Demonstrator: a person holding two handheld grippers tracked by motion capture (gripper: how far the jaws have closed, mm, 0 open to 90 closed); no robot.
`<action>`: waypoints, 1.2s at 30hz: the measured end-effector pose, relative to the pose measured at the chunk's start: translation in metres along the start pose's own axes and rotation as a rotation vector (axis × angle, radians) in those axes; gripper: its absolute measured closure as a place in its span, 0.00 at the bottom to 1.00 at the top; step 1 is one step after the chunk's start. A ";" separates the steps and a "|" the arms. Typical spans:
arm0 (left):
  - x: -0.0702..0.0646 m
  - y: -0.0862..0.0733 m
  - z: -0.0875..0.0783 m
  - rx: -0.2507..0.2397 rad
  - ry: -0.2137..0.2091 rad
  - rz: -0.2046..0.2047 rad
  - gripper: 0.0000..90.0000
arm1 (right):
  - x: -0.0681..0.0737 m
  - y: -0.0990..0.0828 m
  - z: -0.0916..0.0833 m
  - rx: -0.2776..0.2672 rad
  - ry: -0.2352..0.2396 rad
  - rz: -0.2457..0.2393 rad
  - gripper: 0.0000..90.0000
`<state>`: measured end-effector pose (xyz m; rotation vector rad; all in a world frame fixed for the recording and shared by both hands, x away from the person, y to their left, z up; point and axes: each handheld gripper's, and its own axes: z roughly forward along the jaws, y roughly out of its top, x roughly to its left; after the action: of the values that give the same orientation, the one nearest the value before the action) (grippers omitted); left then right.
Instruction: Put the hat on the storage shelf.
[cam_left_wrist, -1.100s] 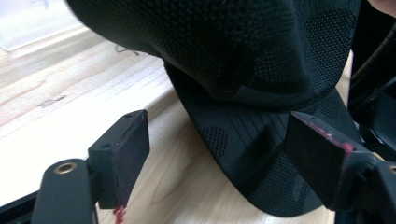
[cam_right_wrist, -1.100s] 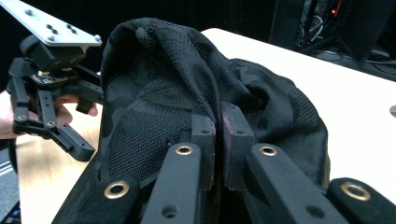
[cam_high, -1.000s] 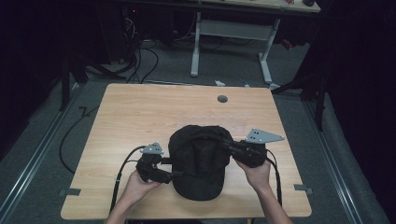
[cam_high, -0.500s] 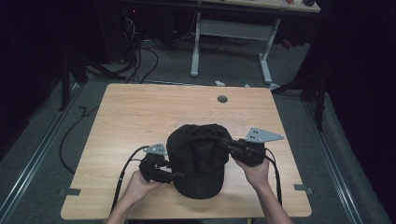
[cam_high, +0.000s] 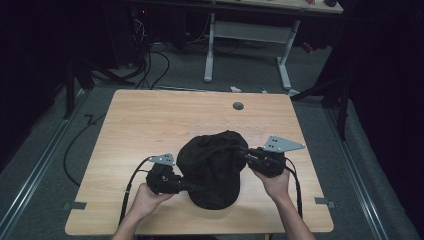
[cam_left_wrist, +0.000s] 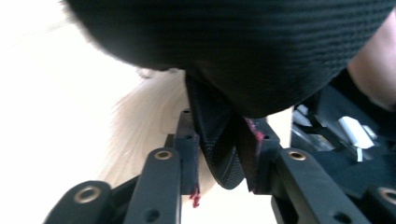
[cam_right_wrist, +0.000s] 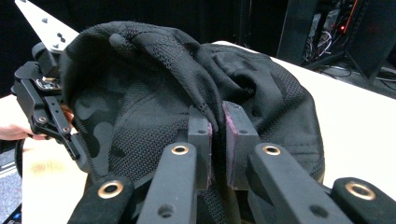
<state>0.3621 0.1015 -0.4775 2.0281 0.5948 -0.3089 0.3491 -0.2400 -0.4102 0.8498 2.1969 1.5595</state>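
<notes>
A black cap (cam_high: 212, 167) sits on the near half of the tabletop (cam_high: 150, 125), held between two hand-held tools. The left tool (cam_high: 186, 187) enters from the cap's left side; in the left gripper view its jaws are clamped on a thick folded edge of black fabric (cam_left_wrist: 219, 149), which appears to be the rim or brim of the cap, and the body of the cap hangs above the jaws. The right tool (cam_high: 244, 155) meets the cap at its upper right; in the right gripper view its jaws stand nearly together with a ridge of the crown's mesh fabric (cam_right_wrist: 205, 109) pinched between the pads. The crown is crumpled and pulled up into folds rather than rounded. Judged from this, the step in hand is a two-point grasp for reshaping or turning the cap, with both grips established. The next move calls for coordinated motion: both tools should travel together or draw apart evenly, so that neither fold slips from its pads. The right grip holds only a thin pinch of fabric and is the likelier to release under tension. A small round hole (cam_high: 238, 106) lies in the tabletop well beyond the cap.
</notes>
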 end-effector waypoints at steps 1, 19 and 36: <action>0.000 0.000 -0.001 -0.004 -0.011 -0.001 0.82 | 0.000 0.000 0.000 -0.001 0.000 0.001 0.91; -0.011 0.000 -0.019 -0.089 -0.004 0.047 0.96 | -0.007 -0.007 -0.007 -0.029 -0.085 0.059 0.50; -0.008 -0.001 -0.043 -0.202 0.111 0.015 0.96 | -0.029 -0.081 -0.011 0.174 -0.260 0.199 0.44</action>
<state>0.3537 0.1366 -0.4525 1.8621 0.6523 -0.1227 0.3420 -0.2845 -0.4846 1.2813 2.1322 1.2653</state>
